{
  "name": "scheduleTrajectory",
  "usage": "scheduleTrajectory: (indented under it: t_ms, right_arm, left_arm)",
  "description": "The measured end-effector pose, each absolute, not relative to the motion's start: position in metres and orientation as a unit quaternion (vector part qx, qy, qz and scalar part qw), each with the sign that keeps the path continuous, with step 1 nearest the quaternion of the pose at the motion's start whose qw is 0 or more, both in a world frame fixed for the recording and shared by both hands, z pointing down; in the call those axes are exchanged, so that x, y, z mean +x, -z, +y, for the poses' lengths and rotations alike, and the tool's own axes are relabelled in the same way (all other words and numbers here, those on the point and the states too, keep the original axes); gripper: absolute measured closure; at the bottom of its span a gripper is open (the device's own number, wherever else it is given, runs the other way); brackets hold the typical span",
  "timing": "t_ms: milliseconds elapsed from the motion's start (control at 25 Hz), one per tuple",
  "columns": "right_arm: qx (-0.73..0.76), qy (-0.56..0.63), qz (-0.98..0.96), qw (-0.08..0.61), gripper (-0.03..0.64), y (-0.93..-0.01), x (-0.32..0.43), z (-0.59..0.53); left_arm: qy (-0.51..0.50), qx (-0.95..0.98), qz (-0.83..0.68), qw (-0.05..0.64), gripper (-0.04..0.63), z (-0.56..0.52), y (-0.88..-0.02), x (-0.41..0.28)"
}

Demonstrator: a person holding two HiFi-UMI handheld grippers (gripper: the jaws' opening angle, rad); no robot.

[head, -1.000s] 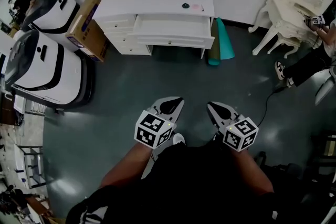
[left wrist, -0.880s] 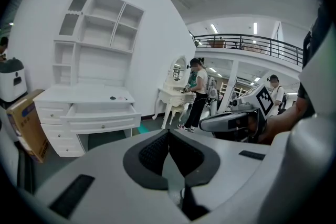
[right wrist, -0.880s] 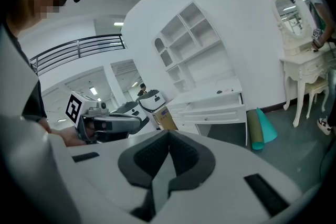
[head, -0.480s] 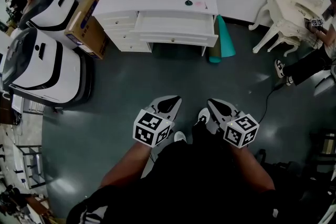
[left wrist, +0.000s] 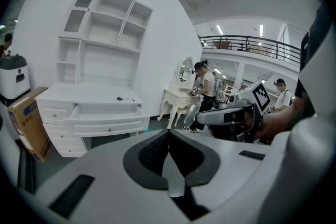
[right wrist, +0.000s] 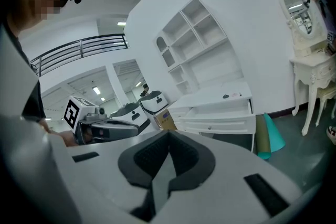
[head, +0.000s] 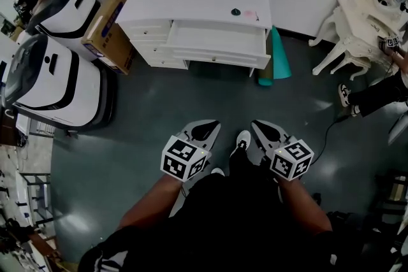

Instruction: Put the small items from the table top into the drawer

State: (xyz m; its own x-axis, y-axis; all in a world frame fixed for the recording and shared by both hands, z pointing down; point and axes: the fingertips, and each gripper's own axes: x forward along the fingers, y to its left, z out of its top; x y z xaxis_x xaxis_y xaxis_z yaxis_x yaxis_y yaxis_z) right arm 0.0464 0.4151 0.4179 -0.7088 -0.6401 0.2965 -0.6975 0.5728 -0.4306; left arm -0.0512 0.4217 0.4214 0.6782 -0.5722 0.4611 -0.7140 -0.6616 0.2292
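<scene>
A white desk [head: 191,0] stands against the far wall with its wide drawer [head: 217,41] pulled open. On the desk top lie a small dark round item [head: 236,11] and a pale pink item [head: 250,14]. Both grippers hang low in front of the person, over the grey floor and well short of the desk. My left gripper [head: 207,130] is shut with nothing in it; in the left gripper view its pads [left wrist: 157,152] meet. My right gripper [head: 262,130] is shut and empty too, its pads [right wrist: 181,157] pressed together. The desk [right wrist: 210,98] and dark item [right wrist: 226,96] show far ahead.
Two white machines [head: 60,9] [head: 51,79] and a cardboard box [head: 108,28] stand left of the desk. A teal roll [head: 279,54] leans at its right. A white dressing table [head: 370,16], a seated person [head: 382,89] and a floor cable [head: 326,130] are at right.
The person has stepped forward: a white shoe now shows between the grippers, and the desk has shifted slightly right and down in the head view. Both grippers stayed shut.
</scene>
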Motion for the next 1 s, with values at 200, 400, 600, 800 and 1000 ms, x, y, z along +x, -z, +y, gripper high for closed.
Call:
scheduleTrajectory:
  t_ms: [200, 400, 600, 800, 1000]
  right_arm:
    - [0.378, -0.26, -0.887, 0.043, 0.595, -0.41, 0.057, 0.364]
    - [0.383, -0.256, -0.887, 0.029, 0.595, -0.402, 0.077, 0.314]
    - [0.38, -0.255, -0.889, 0.023, 0.595, -0.397, 0.097, 0.272]
    - [0.374, -0.261, -0.89, 0.022, 0.595, -0.401, 0.116, 0.235]
    - [0.361, -0.266, -0.893, 0.033, 0.595, -0.41, 0.131, 0.208]
  left_arm:
    - [-0.173, 0.89, -0.367, 0.206, 0.584, 0.372, -0.417, -0.044]
    - [-0.177, 0.891, -0.366, 0.202, 0.584, 0.326, -0.41, -0.026]
    - [-0.175, 0.889, -0.37, 0.202, 0.584, 0.285, -0.403, -0.007]
    - [-0.17, 0.883, -0.379, 0.22, 0.584, 0.244, -0.409, 0.014]
    - [-0.169, 0.879, -0.393, 0.21, 0.584, 0.209, -0.405, 0.03]
